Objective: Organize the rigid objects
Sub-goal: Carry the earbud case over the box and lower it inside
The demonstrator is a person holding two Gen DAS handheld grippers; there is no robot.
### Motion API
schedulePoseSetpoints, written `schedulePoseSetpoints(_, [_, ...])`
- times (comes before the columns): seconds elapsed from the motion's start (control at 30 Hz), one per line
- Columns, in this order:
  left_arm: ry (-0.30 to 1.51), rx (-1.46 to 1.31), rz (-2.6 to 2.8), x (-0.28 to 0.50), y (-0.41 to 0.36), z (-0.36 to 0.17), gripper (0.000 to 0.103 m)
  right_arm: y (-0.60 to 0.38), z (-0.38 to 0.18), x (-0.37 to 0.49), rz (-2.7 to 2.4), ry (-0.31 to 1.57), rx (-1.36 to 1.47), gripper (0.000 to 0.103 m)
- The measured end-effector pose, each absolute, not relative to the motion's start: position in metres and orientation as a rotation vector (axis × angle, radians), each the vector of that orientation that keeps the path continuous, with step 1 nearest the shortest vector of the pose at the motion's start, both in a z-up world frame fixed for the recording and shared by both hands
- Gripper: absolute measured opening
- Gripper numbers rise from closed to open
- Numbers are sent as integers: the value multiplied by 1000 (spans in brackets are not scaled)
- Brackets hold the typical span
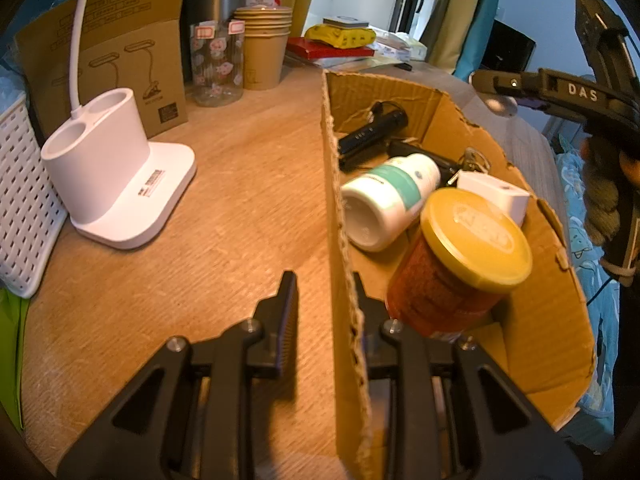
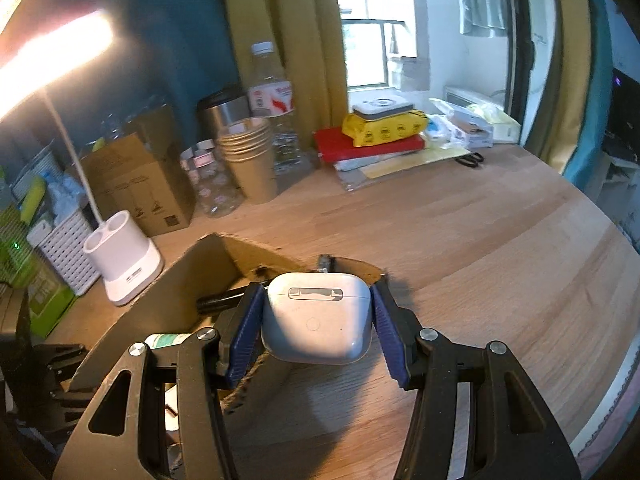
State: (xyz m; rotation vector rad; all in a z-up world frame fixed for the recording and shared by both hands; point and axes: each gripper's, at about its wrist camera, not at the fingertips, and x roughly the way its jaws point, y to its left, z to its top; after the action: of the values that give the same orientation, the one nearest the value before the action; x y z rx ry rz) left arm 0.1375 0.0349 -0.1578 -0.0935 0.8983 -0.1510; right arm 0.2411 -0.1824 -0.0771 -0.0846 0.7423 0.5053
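A torn cardboard box [image 1: 432, 96] lies on the wooden table. Inside are a yellow-lidded jar [image 1: 476, 236], a white bottle with a green label [image 1: 388, 200], a white charger cube [image 1: 496, 196], a black flashlight [image 1: 376, 132] and keys [image 1: 474, 160]. My left gripper [image 1: 324, 284] straddles the box's near wall with narrow jaws. Its right finger is inside the box, and a strip of table shows between the left pad and the wall. My right gripper [image 2: 318, 286] is shut on a white earbud case [image 2: 316, 328], held in the air just past the box [image 2: 160, 304].
A white lamp base [image 1: 116, 176] and a white basket [image 1: 24, 208] stand left of the box. Behind are stacked paper cups [image 1: 264, 44], a glass jar [image 1: 216, 64] and a lamp carton [image 1: 108, 52]. Books, a yellow pack [image 2: 384, 128] and scissors [image 2: 472, 159] lie at the back.
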Motion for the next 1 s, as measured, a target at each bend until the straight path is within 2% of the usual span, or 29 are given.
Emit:
schedulePoseSetpoints(0.47, [898, -93, -151, 137, 35, -158, 27, -142, -77, 215, 640, 736, -144, 57])
schedulePoseSetpoints(1.0, [898, -94, -152, 138, 35, -158, 29, -91, -106, 196, 745, 807, -244, 57])
